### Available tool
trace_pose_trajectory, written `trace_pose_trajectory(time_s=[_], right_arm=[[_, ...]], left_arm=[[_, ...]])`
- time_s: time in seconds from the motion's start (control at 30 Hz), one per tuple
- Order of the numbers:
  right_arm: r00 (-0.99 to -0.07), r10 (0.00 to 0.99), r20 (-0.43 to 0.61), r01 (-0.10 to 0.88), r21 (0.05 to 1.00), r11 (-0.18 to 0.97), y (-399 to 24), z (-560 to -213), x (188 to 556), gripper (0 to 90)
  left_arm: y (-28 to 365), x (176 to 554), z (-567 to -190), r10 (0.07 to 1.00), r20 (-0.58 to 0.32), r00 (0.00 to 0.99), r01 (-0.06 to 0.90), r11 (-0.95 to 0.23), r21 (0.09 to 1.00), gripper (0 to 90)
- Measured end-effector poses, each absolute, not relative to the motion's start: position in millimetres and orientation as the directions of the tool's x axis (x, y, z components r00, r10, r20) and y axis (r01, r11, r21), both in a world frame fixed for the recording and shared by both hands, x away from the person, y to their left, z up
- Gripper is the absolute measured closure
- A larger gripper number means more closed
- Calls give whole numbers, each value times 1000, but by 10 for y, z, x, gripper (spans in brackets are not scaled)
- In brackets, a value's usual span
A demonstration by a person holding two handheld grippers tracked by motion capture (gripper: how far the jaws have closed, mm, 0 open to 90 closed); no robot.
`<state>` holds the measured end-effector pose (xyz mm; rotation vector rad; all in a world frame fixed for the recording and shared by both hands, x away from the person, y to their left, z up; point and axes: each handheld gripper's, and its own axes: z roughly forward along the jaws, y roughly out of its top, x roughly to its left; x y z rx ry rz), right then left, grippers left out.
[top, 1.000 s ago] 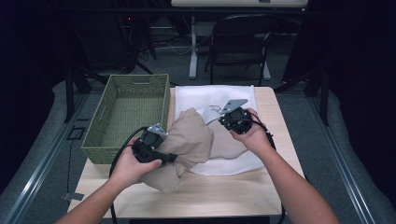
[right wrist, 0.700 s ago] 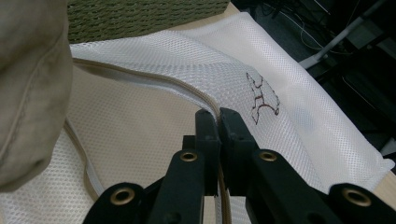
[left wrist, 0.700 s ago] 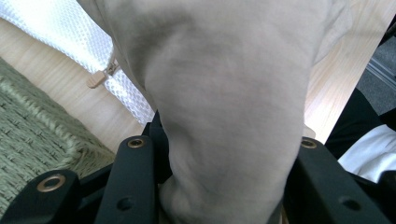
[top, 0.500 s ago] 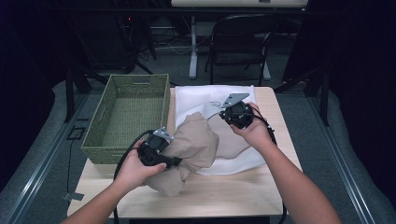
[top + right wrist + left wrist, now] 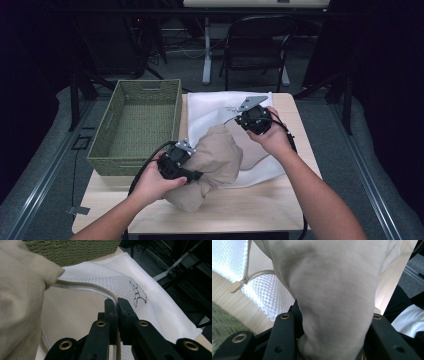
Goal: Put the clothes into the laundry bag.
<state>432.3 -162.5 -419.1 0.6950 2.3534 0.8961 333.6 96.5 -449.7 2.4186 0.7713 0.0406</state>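
Extraction half done: your left gripper (image 5: 192, 175) clamps the beige garment (image 5: 215, 160); your right gripper (image 5: 117, 305) pinches the mesh bag's rim (image 5: 100, 290); the basket (image 5: 112, 150) awaits.

No readable text, brand or number anywhere. The nearest thing is a small dark-red stitched mark (image 5: 138, 294) on the white mesh bag (image 5: 160, 312), right of centre in the right gripper view — angular strokes, perhaps a logo — too distorted to read.
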Motion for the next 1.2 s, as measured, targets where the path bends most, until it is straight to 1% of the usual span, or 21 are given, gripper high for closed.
trace_pose_trajectory(time_s=[0.5, 0.73, 1.0, 1.2], right_arm=[[-729, 623, -283, 269, 719, 641, -1615, -4163, 4327, 866], [-733, 618, -285, 262, 720, 642, -1615, -4153, 4307, 866], [-738, 611, -287, 252, 722, 644, -1589, -4143, 4276, 866], [-740, 608, -288, 249, 722, 646, -1581, -4142, 4268, 866]], left_arm=[[644, 3493, -4665, 510, -152, 847, 507, -688, 519, 608], [524, 3597, -4776, 515, -183, 838, 528, -677, 513, 608], [391, 3709, -4871, 535, -199, 821, 552, -657, 513, 608], [359, 3789, -4925, 565, -187, 803, 570, -638, 518, 608]])
